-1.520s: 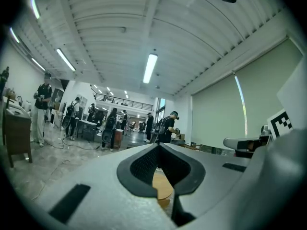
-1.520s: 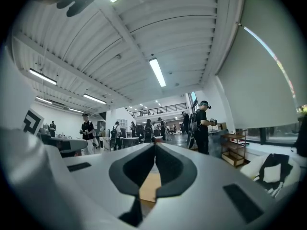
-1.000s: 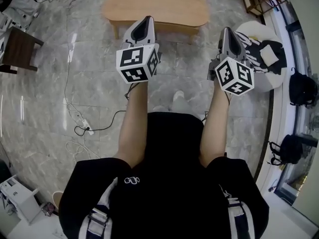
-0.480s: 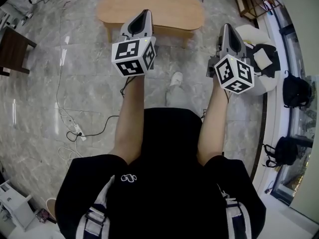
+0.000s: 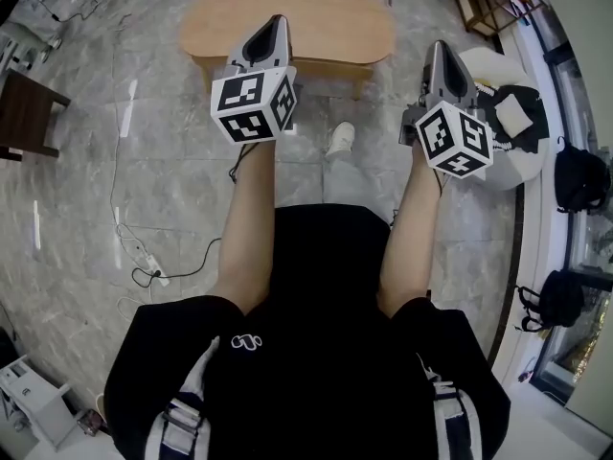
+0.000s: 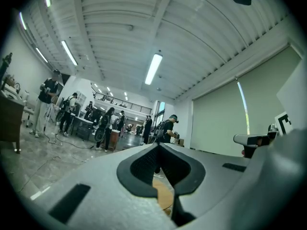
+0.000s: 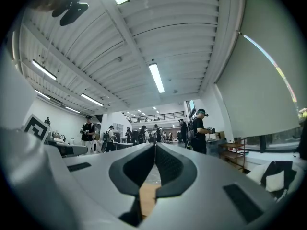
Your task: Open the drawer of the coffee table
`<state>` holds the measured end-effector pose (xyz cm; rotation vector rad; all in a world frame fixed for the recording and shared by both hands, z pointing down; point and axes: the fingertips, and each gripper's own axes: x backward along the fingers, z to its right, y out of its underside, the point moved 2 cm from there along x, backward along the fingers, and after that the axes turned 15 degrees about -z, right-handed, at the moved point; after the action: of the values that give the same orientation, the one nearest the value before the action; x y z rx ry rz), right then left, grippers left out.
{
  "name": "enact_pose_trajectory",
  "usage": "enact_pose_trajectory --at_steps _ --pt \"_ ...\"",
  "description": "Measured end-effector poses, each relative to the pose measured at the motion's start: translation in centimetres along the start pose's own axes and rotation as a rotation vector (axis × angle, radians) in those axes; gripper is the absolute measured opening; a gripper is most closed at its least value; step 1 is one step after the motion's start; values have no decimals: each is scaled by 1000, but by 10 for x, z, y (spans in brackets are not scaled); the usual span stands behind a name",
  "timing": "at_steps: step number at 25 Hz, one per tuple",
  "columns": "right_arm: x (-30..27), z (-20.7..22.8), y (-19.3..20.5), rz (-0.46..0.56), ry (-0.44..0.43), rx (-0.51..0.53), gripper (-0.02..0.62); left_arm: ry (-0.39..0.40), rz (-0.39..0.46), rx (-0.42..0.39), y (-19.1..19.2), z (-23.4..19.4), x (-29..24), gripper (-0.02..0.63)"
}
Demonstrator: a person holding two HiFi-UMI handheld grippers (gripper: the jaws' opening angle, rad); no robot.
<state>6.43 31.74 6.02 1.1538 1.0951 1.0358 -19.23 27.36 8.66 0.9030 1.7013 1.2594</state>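
Observation:
The coffee table (image 5: pixel 326 17) is an oval, light wooden one on the marble floor at the top of the head view. I cannot make out its drawer from here. My left gripper (image 5: pixel 276 21) is shut and empty, and its tip overlaps the table's near edge in the picture. My right gripper (image 5: pixel 435 48) is shut too, holds nothing, and hangs off the table's right end. In the left gripper view the shut jaws (image 6: pixel 157 145) point level, with a strip of the wooden table (image 6: pixel 164 196) below them. The right gripper view shows its shut jaws (image 7: pixel 154 145) over the same wood (image 7: pixel 147 195).
A white round stool (image 5: pixel 479 65) carrying black-and-white things stands right of the table. A dark side table (image 5: pixel 24 113) is at the left, a power strip with cables (image 5: pixel 144 257) lies on the floor, bags (image 5: pixel 579 175) line the right wall. Several people stand far off.
Both grippers have moved forward toward the coffee table, and its near edge now lies under the left tip. The jaws have stayed shut.

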Motion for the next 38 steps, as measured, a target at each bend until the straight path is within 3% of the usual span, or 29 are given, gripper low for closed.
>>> enact_pose_trajectory --at_steps 5,13,19,29,38 --pt "-40 37 20 -9 12 -21 12 27 11 13 2 5 -57 12" --pt "-124 145 39 3 50 -151 12 48 -11 -24 9 22 -179 12" --pt "-239 182 30 -37 -35 -201 12 3 -60 -28 -9 7 -279 12" --pt "-416 235 6 -165 -157 -196 12 -88 -104 41 -49 -17 -427 12" --pt "-486 245 -32 -180 -215 -203 12 -128 -112 31 -94 -32 -476 12"
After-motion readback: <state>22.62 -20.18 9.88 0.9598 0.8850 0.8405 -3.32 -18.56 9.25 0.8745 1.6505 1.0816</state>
